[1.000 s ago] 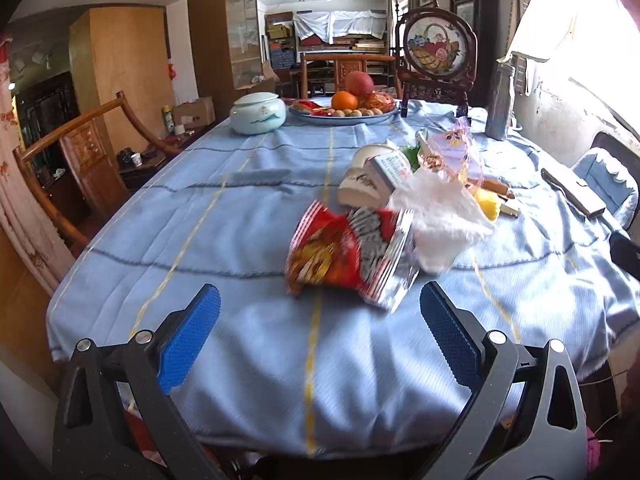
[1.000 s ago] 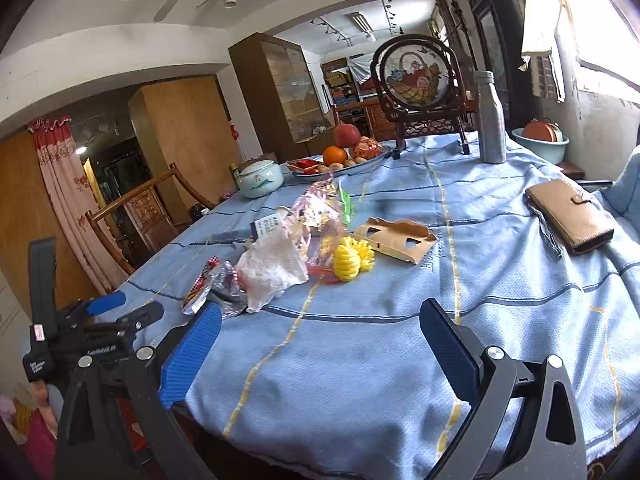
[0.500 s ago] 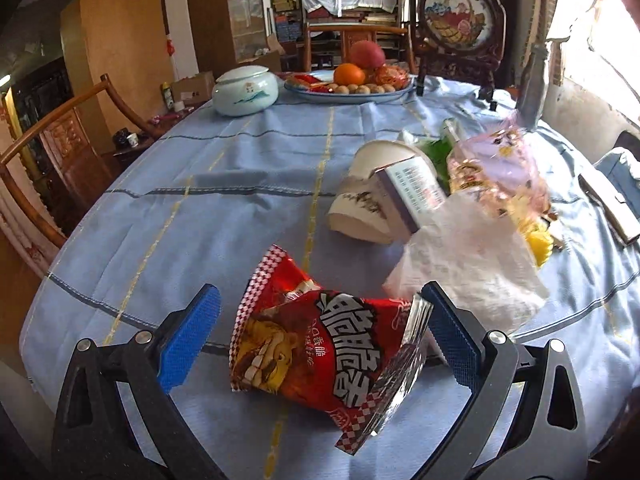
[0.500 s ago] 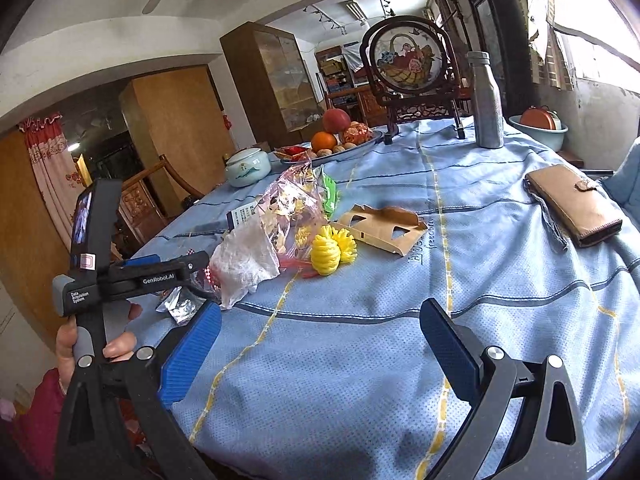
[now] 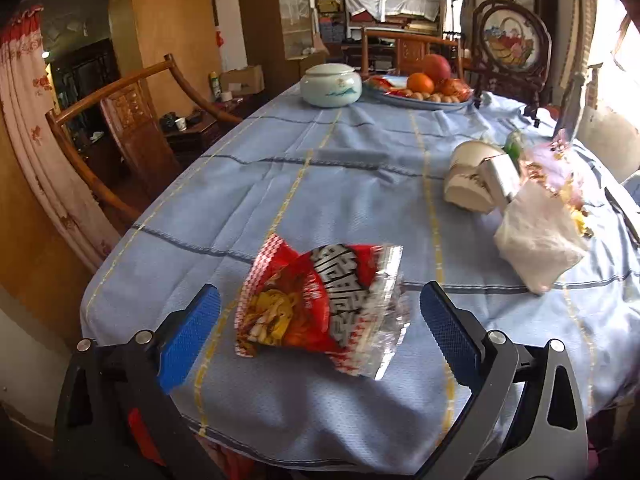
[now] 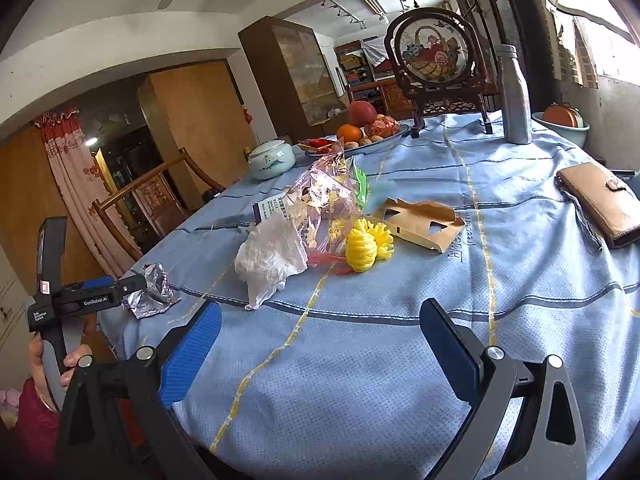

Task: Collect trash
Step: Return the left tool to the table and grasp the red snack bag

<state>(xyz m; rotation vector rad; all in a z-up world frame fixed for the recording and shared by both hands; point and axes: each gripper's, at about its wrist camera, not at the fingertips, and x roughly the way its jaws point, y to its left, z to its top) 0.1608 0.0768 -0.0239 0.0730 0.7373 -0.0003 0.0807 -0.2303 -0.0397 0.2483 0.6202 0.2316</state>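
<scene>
Tablecloth point(image 5: 360, 184): snack wrapper point(image 5: 320, 312) between spread jaws

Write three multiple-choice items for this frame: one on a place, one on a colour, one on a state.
1. Where does the red snack wrapper lie?
A. Between the left tongs' fingers, near the table edge
B. On the fruit plate
C. Under the wallet

2. What colour is the tablecloth?
A. Green
B. Light blue with yellow lines
C. White

3. What state are the right tongs in?
A. Shut on the tissue
B. Shut on nothing
C. Open

Answers: 1 A, the left wrist view shows the wrapper flanked by both blue pads; 2 B, both views show it; 3 C, the fingers stand wide apart over bare cloth.
</scene>
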